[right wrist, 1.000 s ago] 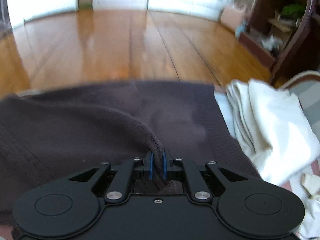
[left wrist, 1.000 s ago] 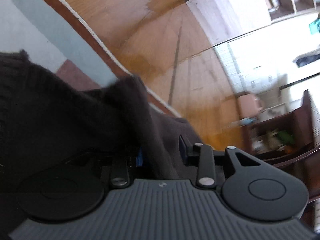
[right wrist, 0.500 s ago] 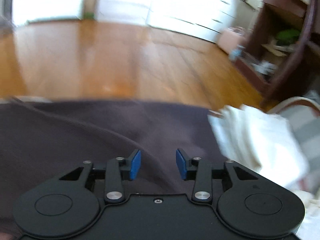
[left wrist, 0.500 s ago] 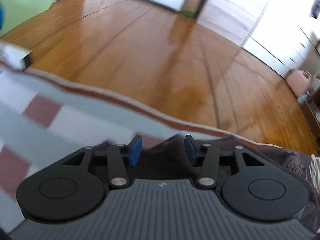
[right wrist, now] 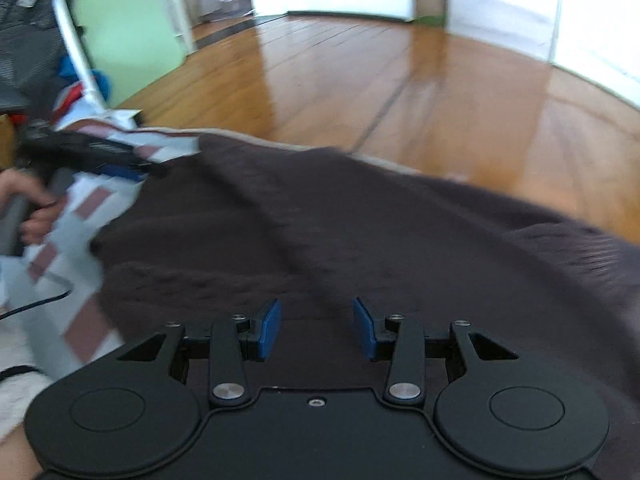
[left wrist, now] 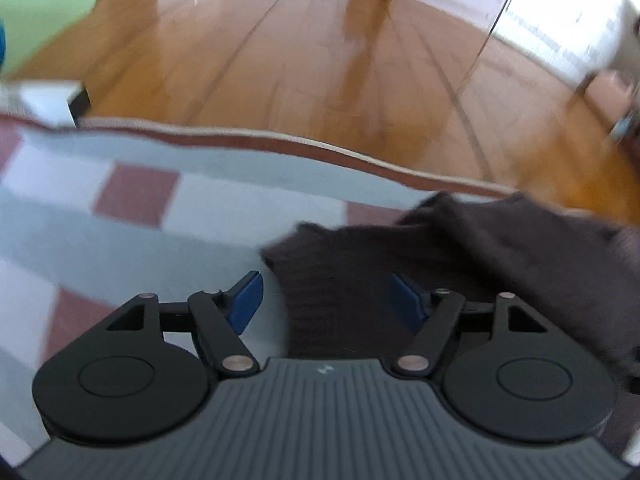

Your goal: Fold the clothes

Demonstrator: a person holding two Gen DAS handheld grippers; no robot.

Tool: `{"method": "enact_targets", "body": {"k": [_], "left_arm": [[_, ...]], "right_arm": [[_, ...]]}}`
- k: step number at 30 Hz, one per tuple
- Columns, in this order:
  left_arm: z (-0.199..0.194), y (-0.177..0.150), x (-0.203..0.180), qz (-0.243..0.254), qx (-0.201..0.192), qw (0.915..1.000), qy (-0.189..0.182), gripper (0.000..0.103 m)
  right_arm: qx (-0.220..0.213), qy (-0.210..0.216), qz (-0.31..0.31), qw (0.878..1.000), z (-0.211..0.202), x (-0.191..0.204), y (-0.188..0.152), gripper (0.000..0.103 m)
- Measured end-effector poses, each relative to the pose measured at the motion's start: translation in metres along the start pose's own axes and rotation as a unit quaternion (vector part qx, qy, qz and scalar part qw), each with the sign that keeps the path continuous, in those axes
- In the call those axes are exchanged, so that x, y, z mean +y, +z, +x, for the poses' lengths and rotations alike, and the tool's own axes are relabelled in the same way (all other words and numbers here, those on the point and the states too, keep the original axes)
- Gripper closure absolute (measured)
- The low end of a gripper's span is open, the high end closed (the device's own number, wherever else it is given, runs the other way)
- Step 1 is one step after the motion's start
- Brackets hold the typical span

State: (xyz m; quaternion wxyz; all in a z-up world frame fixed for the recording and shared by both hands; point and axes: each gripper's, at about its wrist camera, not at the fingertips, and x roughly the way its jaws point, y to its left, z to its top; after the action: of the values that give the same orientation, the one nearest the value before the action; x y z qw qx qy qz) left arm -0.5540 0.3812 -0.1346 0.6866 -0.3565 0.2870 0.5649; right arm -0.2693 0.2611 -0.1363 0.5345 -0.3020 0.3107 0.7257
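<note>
Dark brown garment [right wrist: 360, 232]: knit, spread on a checked rug [left wrist: 120, 200] at the edge of the wooden floor [left wrist: 320, 60]. Both views motion-blurred; the garment's right side is cut off by the frame, its type unreadable.

Left gripper [left wrist: 326, 304]: blue fingers [left wrist: 248, 300] spread wide, gripping nothing, one either side of the garment's left edge; contact unclear.

Right gripper [right wrist: 316, 328]: fingers [right wrist: 268, 330] wide apart, empty, above the garment's middle.

A hand [right wrist: 28, 208] shows at the right view's left edge, partly cropped.
</note>
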Motion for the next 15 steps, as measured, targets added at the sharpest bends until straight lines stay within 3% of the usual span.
{"method": "enact_targets", "body": {"k": [4, 5, 6, 7, 9, 11, 15], "left_arm": [[0.021, 0.003, 0.013, -0.046, 0.012, 0.9982, -0.036, 0.023], [0.022, 0.003, 0.015, -0.06, 0.003, 0.9973, -0.043, 0.03], [0.022, 0.004, 0.016, -0.072, -0.011, 0.9963, -0.047, 0.087], [0.022, 0.005, 0.019, -0.091, -0.011, 0.9939, -0.061, 0.094], [0.012, 0.005, 0.025, -0.123, -0.03, 0.9907, -0.051, 0.095], [0.0, 0.005, 0.022, -0.098, -0.065, 0.9931, 0.004, 0.095], [0.001, 0.003, 0.018, -0.084, -0.071, 0.9931, 0.041, 0.095]], "right_arm": [[0.011, 0.033, -0.003, 0.999, 0.014, 0.02, 0.001, 0.057], [0.012, 0.034, -0.007, 0.999, 0.016, 0.025, 0.002, 0.057], [0.013, 0.037, -0.012, 0.999, 0.017, 0.029, 0.003, 0.057], [0.015, 0.042, -0.019, 0.999, 0.017, 0.033, 0.002, 0.057], [0.016, 0.051, -0.034, 0.998, 0.018, 0.041, 0.002, 0.057], [0.011, 0.055, -0.05, 0.997, 0.019, 0.051, 0.003, 0.057], [0.018, 0.081, -0.062, 0.995, 0.022, 0.07, -0.002, 0.057]]}}
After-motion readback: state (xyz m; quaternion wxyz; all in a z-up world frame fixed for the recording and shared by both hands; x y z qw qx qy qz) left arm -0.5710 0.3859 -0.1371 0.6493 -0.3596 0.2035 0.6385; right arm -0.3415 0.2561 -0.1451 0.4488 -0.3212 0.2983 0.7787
